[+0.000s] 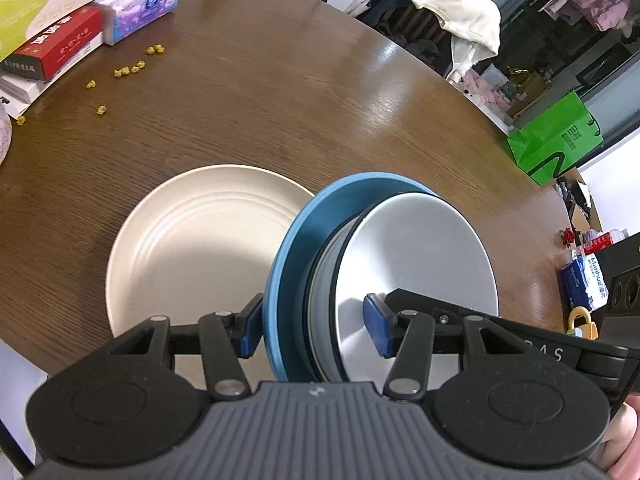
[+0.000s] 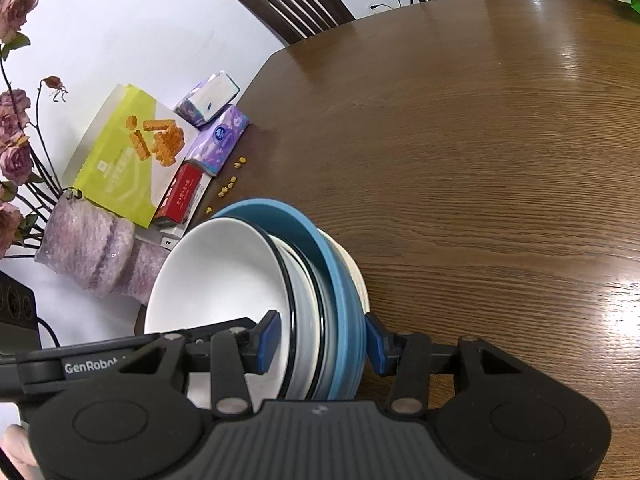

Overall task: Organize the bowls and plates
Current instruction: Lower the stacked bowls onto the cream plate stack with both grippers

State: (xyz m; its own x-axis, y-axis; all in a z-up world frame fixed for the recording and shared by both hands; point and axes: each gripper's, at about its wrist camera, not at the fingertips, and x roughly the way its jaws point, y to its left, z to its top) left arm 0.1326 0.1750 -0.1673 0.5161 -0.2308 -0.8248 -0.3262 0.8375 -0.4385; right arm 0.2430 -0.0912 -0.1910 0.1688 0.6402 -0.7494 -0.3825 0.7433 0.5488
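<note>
Both claws clamp one stack: the left gripper (image 1: 316,332) and the right gripper (image 2: 322,342) each hold the blue plate (image 1: 288,264) with the white bowls (image 1: 416,256) nested on it, tilted above the cream plate (image 1: 192,248) on the table (image 1: 280,92). I think it is best to level the stack, lower both hands together, and centre it before releasing.

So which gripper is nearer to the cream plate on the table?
Left. The left gripper has one of its fingers over the cream plate. The right gripper holds the tilted stack of dishes from the other side.
</note>
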